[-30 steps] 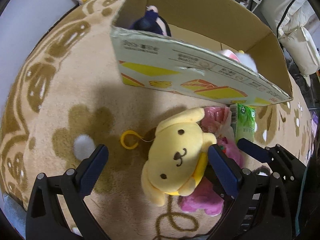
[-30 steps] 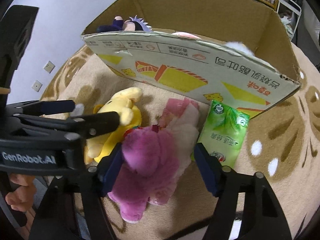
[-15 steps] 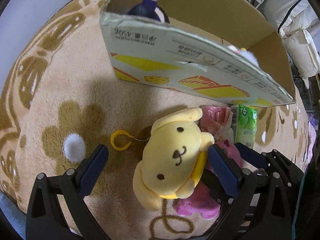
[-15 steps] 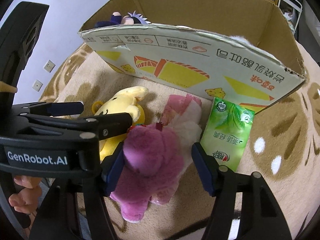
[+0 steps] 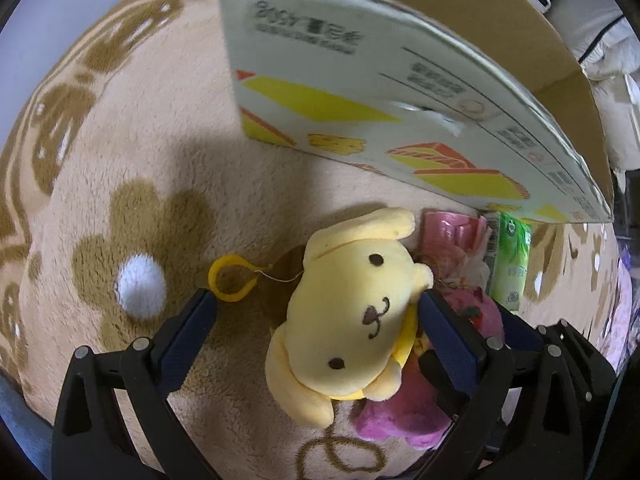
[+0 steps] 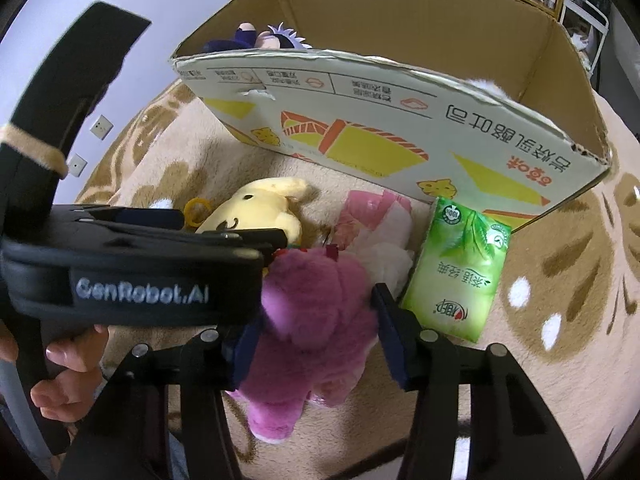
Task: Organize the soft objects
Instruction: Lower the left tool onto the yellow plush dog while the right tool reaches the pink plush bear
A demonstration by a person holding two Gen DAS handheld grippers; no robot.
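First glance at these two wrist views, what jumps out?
The yellow dog plush lies face-up on the tan rug, inside the wide-open left claw. Beside it, the purple plush sits between the right claw's closing jaws. Behind both stands the big cardboard box with a dark-haired doll inside, and a green tissue pack lies at its foot.

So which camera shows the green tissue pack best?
The right wrist view: the green tissue pack lies fully visible beside the cardboard box. The left wrist view shows only a narrow sliver at the box's edge.
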